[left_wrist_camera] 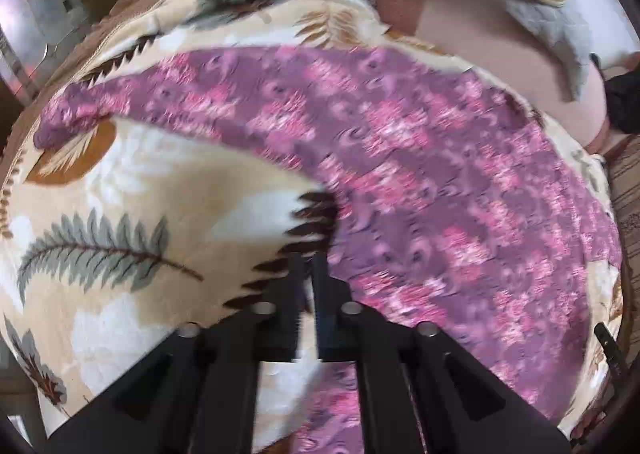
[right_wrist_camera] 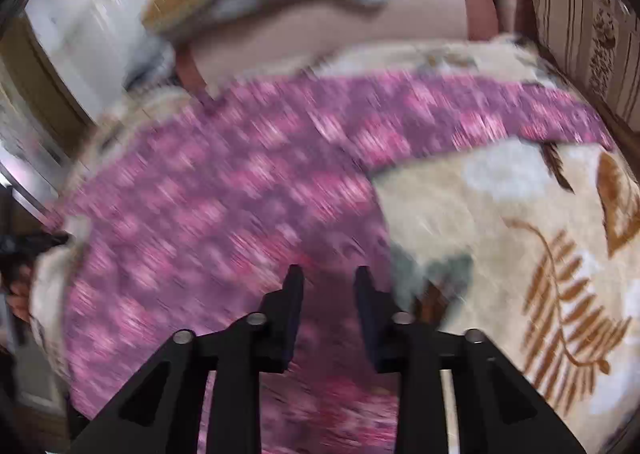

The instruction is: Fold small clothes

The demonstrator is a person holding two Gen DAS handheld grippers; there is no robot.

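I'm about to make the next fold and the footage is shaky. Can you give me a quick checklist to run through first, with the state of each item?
1. Left gripper closed: ok, the jaws are nearly together at the edge of the purple floral garment.
2. Cloth actually pinched between them: cannot tell.
3. Right gripper ready to grasp: ok, its jaws are open over the garment.
4. Garment lying flat on the leaf-patterned blanket: mostly ok; the far end looks bunched.
5. Right view sharp enough to aim: not ok, it is motion-blurred.
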